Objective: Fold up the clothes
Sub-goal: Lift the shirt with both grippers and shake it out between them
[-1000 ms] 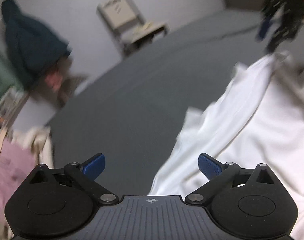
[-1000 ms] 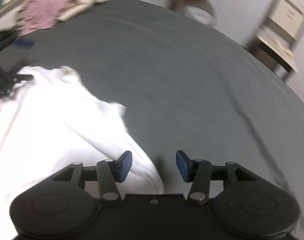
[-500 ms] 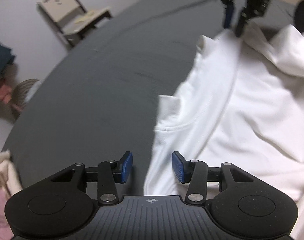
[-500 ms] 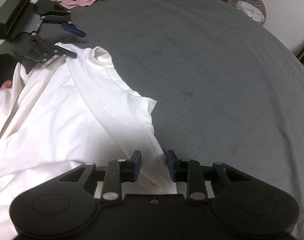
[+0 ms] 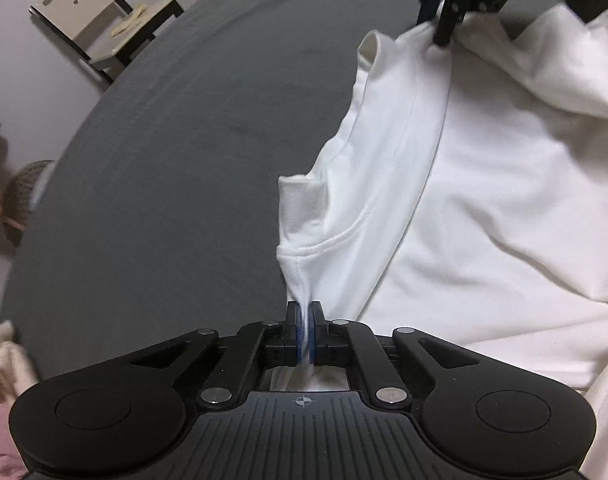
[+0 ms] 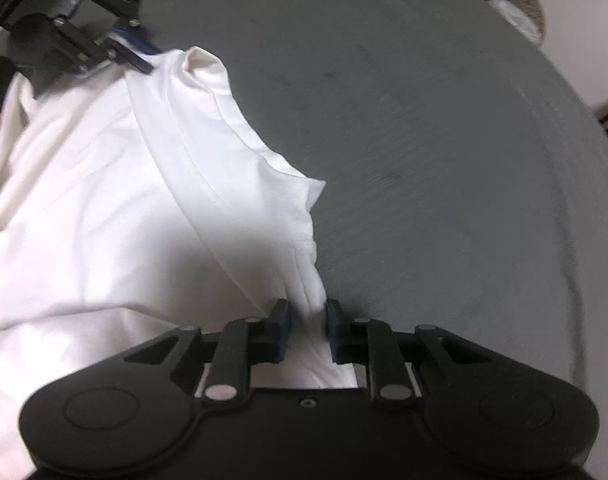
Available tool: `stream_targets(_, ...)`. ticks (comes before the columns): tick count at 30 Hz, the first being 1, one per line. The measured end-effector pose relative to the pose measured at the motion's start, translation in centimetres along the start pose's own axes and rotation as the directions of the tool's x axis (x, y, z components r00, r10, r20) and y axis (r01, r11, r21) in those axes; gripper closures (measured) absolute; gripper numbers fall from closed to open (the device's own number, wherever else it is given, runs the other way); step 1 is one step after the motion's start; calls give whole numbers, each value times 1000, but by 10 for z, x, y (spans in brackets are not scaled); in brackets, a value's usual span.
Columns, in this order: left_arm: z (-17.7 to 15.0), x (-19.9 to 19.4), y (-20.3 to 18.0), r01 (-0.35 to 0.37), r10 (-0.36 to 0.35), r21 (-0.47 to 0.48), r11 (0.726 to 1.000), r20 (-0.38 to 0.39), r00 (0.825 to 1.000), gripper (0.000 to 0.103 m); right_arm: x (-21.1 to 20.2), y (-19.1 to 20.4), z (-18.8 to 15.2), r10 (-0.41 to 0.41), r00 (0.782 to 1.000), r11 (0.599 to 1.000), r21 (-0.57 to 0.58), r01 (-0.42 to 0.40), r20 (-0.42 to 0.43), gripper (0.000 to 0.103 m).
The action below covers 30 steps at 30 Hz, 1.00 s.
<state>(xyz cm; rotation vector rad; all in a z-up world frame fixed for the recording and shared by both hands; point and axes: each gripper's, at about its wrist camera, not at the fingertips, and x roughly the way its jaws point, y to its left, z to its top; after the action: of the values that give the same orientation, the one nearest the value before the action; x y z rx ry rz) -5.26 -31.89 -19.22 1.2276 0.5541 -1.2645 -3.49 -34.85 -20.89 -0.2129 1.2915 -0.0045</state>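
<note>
A white shirt [image 5: 483, 184] lies crumpled on the grey bed [image 5: 176, 152]. The left gripper [image 5: 304, 322] is clamped tight on a corner of the shirt's edge. The right gripper [image 6: 307, 326] is closing on another bunch of the same edge, fabric between its jaws.

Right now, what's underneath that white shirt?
The white shirt lies on a dark grey sheet, which shows bare along its edge. Whatever is beneath the middle of the shirt is covered by the cloth, so nothing else can be told.
</note>
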Motion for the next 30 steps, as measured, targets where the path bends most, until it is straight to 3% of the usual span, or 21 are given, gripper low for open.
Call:
stream_targets(2,0,-2,-12,-92,92,13,996,-10,996,101,-1,19,-2,-130,992,990,-48,129,-1,92)
stream_targets(5,0,-10,-29,-273,273,24,962,-3,962,101,-3,48,-7,-331,942,936,-102,336,61,98)
stream_targets(7,3,-22,-35,-378,377,33,925,24,926,101,-11,64,-10,-459,877,874,-103,474,142,99)
stream_targets(9,8,-43,-34,-489,487,25,872,60,872,101,-25,77,-14,-578,779,787,-86,610,243,99)
stream_targets(11,18,-73,-24,-592,590,-15,806,104,800,101,-47,84,-15,-675,660,686,-47,726,330,99)
stream_targets(12,26,-92,-18,-645,643,-39,764,131,754,101,-60,86,-13,-721,588,628,-13,778,368,99)
stream_targets(15,56,-156,1,-785,790,-127,606,215,575,101,-114,80,-1,-809,397,489,122,864,433,99)
stream_targets(17,74,-212,14,-844,861,-212,492,263,436,101,-160,73,11,-850,265,401,233,886,456,99)
stream_targets(19,90,-265,24,-874,901,-278,398,298,316,101,-211,67,25,-881,113,295,346,891,460,99)
stream_targets(20,96,-290,28,-881,914,-311,358,312,261,101,-237,64,31,-890,33,236,398,887,454,99)
stream_targets(21,100,-313,30,-882,921,-342,325,325,213,101,-267,62,37,-894,-29,199,453,869,448,99)
stream_targets(23,105,-362,28,-874,930,-405,267,348,122,101,-329,63,43,-891,-123,166,565,808,437,99)
stream_targets(25,104,-402,21,-854,928,-462,239,367,61,101,-382,76,41,-877,-202,161,663,731,436,99)
stream_targets(27,98,-429,8,-833,923,-504,227,384,20,101,-421,98,31,-850,-292,146,729,669,438,99)
stream_targets(28,94,-434,2,-831,922,-506,229,387,19,101,-434,110,24,-836,-323,150,750,644,444,99)
stream_targets(29,91,-434,-2,-837,922,-495,234,387,29,101,-444,121,17,-824,-341,160,762,627,453,99)
stream_targets(30,89,-435,-7,-842,921,-484,239,387,39,101,-448,130,13,-817,-341,170,761,626,464,99)
